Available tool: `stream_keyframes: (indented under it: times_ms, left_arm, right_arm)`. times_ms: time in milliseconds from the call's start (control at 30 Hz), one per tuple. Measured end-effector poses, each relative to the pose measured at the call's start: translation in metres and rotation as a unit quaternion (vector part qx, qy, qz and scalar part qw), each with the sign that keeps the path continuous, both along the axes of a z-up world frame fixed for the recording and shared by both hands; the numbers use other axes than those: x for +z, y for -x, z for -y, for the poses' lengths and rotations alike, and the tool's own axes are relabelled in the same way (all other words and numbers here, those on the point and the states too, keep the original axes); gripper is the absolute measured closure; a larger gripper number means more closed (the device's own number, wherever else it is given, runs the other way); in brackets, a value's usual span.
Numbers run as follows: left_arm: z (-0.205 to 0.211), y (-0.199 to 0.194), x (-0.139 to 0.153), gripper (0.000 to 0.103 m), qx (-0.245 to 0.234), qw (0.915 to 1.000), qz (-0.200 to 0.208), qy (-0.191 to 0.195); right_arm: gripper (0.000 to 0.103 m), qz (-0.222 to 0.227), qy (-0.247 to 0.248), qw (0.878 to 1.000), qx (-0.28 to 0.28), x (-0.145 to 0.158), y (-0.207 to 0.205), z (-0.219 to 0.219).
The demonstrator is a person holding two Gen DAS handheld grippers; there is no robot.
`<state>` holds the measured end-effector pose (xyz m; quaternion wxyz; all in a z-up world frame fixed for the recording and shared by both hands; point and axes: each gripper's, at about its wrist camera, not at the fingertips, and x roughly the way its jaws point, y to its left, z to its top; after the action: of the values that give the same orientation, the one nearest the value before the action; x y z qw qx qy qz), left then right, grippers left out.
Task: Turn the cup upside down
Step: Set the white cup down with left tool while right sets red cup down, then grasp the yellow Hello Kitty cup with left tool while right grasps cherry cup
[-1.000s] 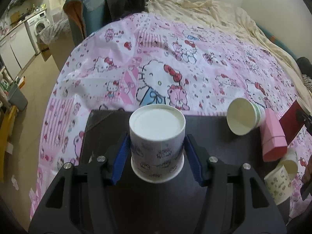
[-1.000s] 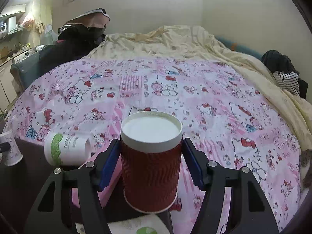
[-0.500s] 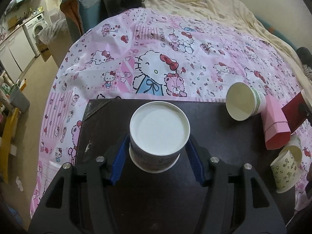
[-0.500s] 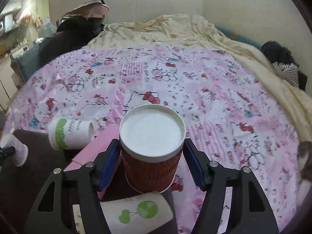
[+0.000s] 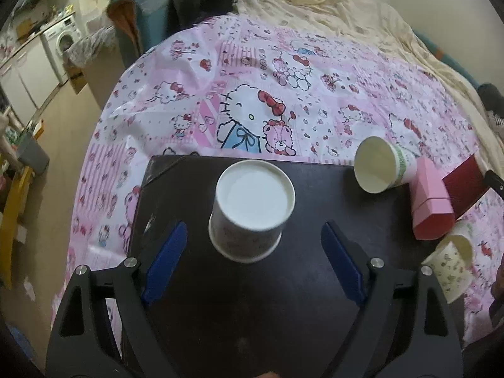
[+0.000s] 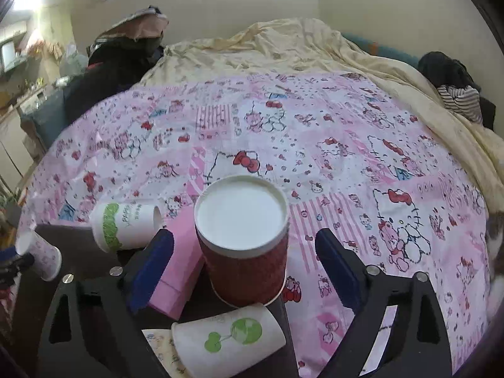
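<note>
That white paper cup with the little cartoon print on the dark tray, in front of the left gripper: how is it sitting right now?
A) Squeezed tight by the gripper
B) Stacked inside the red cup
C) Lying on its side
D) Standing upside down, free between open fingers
D: the white cartoon-print paper cup stands on the dark tray with its flat base up, the left gripper fingers spread clear of it.

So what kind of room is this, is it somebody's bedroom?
Probably a bedroom in a small home. A bed with a pink cartoon-cat cover and a rumpled cream blanket fills most of the view. A washing machine stands off to one side, so it may be a one-room flat.
</note>
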<state>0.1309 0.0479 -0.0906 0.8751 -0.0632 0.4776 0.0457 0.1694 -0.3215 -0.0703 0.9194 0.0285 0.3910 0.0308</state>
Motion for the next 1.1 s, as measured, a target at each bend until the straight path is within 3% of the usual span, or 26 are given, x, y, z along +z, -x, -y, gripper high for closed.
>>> stream_keyframes:
  times_ms: [267,467,733,900,1100]
  left_arm:
    - [0.003,0.045,0.033,0.018,0.016,0.9989,0.030,0.032]
    - [0.017,0.067,0.038,0.018,-0.006,0.9982,0.032,0.051]
    - [0.043,0.074,0.023,0.018,-0.027,0.9985,0.006,0.046]
    - [0.058,0.066,0.018,0.018,-0.019,0.9982,-0.029,0.048]
    - [0.103,0.037,0.015,0.018,-0.012,0.9934,-0.073,0.088]
  right_arm:
    - [0.008,0.010,-0.046,0.998,-0.045,0.032,0.041,0.027]
    - [0.008,-0.018,-0.095,0.993,-0.075,0.036,0.080,0.044]
    - [0.008,-0.078,-0.154,0.979,-0.107,0.014,0.108,0.063]
    - [0.008,-0.089,-0.159,0.977,-0.114,0.010,0.107,0.068]
    - [0.008,-0.102,-0.143,0.975,-0.137,0.004,0.102,0.075]
